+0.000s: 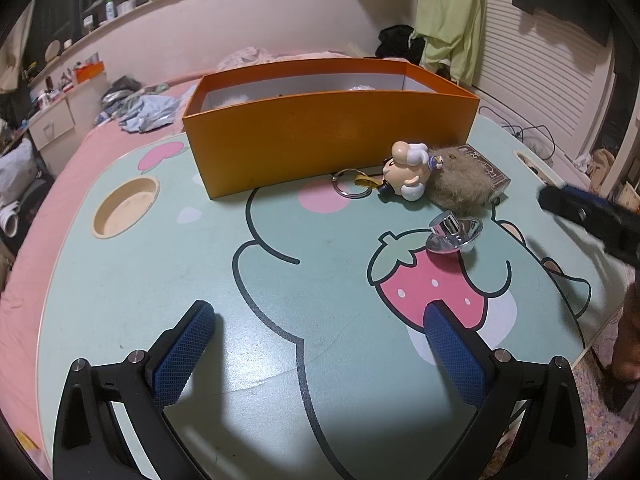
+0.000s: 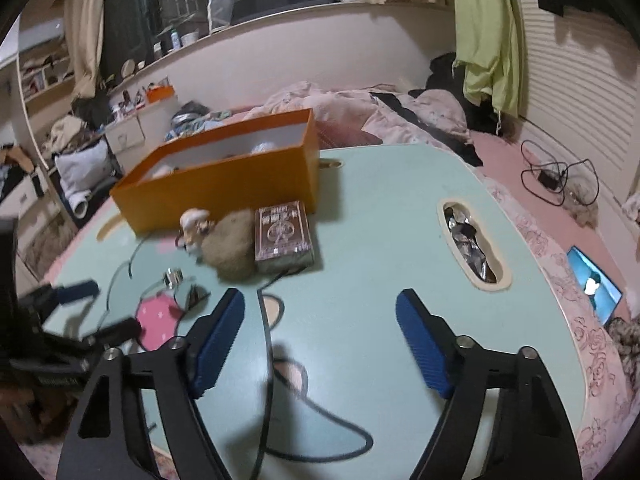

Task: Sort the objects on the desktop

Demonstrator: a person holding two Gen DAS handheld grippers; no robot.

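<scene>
lying ahead of both spread, empty tools: figurine keychain (image 1: 408, 172), fur ball (image 1: 460, 190), card box (image 2: 282, 236).

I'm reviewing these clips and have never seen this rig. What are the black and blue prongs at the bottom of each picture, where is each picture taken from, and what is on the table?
No robot here: a person holds a two-finger tool in each hand, each with a fisheye camera looking along its fingers. The prongs are the left gripper in one picture and the right gripper in the other. Both are open and hold nothing.

On the cartoon-print table stand an orange box, a figurine keychain, a brown fluffy ball, a dark card box and a shiny metal piece. All four lie outside the orange box.
</scene>
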